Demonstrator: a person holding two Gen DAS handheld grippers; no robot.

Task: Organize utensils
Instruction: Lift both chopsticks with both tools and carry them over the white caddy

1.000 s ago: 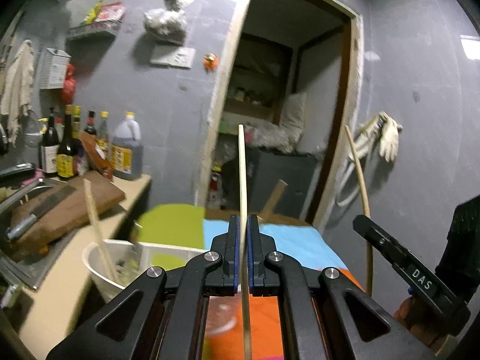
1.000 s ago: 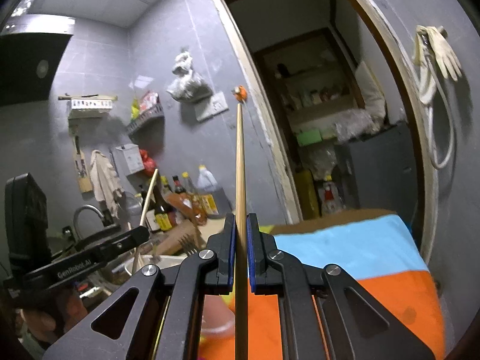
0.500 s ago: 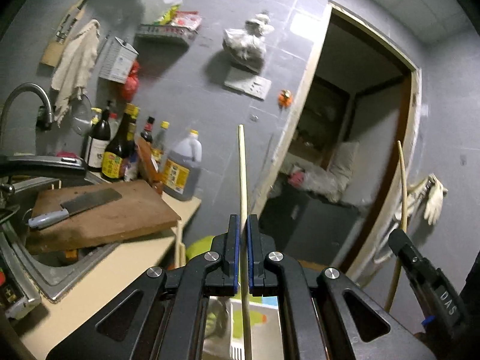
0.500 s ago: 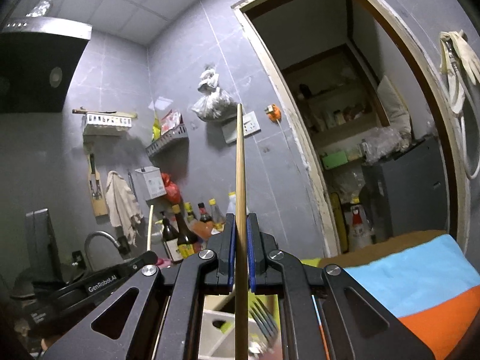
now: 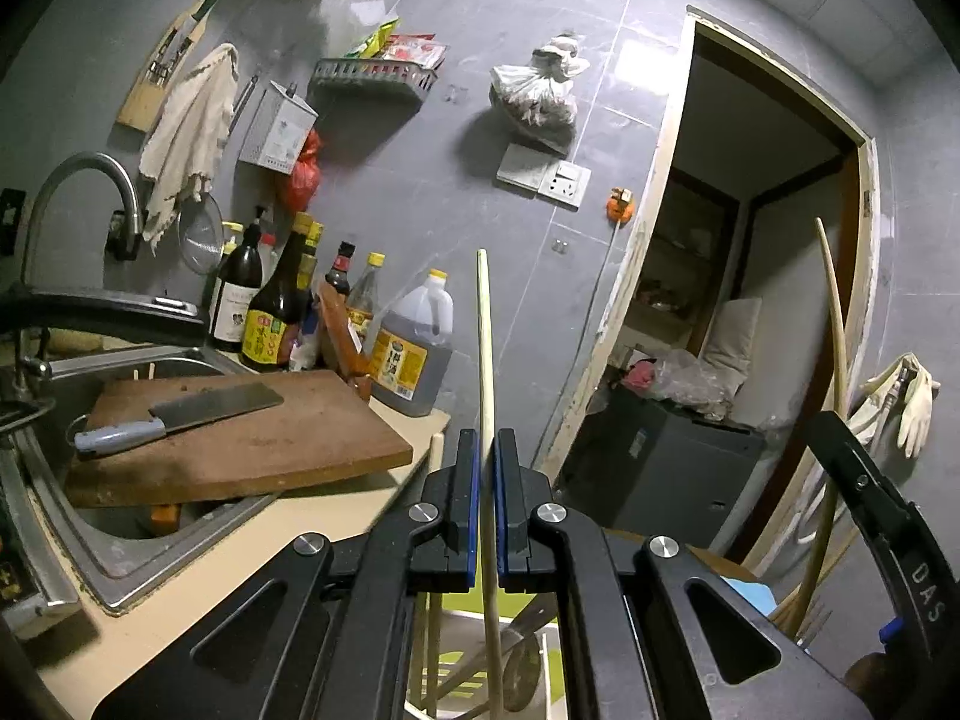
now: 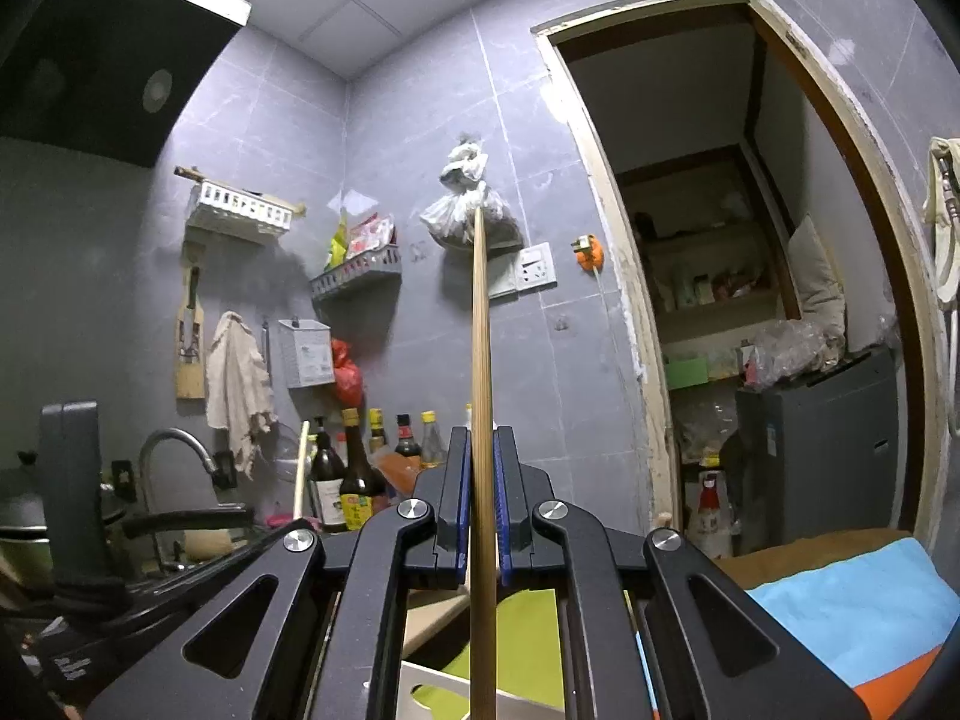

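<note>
Beside grey tiled wall [image 5: 480,138]: beige counter [image 5: 198,594], steel sink [image 5: 90,528], cutting board [image 5: 252,438].

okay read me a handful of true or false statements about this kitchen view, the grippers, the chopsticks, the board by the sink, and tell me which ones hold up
1. The left gripper is shut on a pale chopstick. True.
2. The right gripper is open and holds nothing. False: it is shut on a darker chopstick.
3. A cleaver lies on the cutting board. True.
4. The cutting board lies flat on the floor. False: it rests across the sink.
</note>
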